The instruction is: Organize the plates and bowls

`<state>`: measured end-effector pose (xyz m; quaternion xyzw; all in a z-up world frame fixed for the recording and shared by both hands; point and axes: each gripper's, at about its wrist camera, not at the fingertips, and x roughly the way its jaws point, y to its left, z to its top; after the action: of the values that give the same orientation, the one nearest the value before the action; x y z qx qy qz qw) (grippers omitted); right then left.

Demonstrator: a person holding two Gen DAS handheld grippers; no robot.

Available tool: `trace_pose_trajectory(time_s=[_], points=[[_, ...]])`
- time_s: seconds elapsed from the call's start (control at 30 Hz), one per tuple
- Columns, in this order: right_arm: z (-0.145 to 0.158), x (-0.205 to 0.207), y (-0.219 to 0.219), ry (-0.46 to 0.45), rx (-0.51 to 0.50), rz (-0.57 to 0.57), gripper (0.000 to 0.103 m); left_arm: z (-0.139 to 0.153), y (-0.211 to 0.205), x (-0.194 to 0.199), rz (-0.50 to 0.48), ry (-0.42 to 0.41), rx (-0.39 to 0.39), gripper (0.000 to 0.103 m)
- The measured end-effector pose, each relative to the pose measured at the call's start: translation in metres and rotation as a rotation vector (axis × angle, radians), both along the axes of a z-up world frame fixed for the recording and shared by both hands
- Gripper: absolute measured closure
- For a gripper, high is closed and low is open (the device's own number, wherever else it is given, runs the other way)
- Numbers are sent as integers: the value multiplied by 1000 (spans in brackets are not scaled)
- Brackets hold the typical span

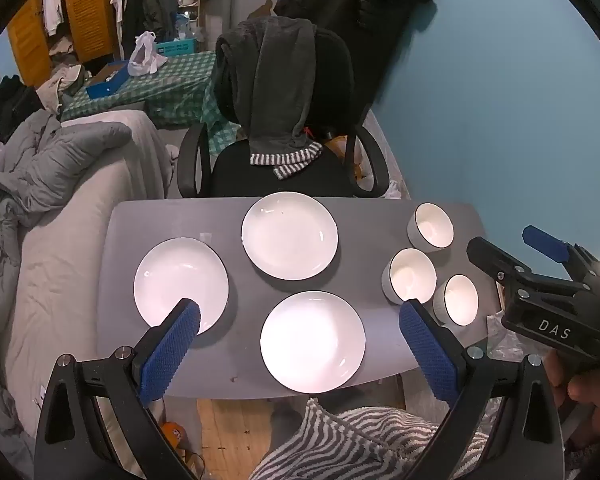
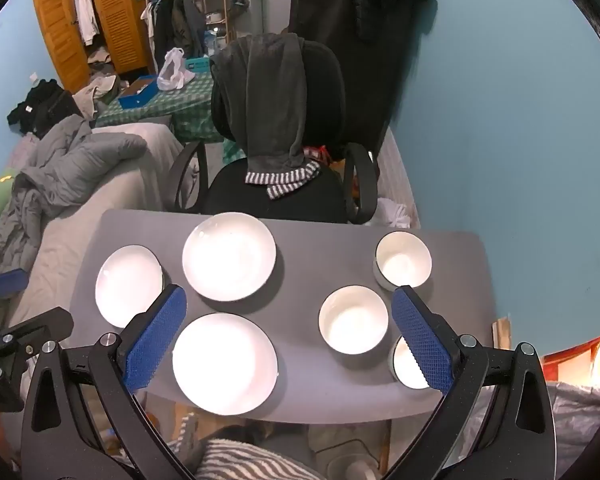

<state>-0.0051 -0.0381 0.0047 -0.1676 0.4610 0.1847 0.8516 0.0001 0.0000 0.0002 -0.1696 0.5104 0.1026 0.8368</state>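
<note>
Three white plates lie on the grey table: a left plate, a far plate and a near plate. Three white bowls stand at the right: a far bowl, a middle bowl and a near bowl. My left gripper is open and empty, high above the near plate. My right gripper is open and empty, above the table between the near plate and the middle bowl. The right gripper's body also shows in the left wrist view.
A black office chair draped with a dark hoodie stands against the table's far edge. A bed with grey covers lies along the left. A blue wall is close on the right. A striped cloth lies below the near edge.
</note>
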Motion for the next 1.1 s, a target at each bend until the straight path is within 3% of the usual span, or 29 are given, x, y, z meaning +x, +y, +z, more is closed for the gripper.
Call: trace_pose_trajectory(time_s=[0.63,1.1], points=[[-1,0,-1,10,2,2,2,2,0,7,5,17,-4,2],[-1,-8,4,13,1,8,2,0,1,-2,18,-67,36,2]])
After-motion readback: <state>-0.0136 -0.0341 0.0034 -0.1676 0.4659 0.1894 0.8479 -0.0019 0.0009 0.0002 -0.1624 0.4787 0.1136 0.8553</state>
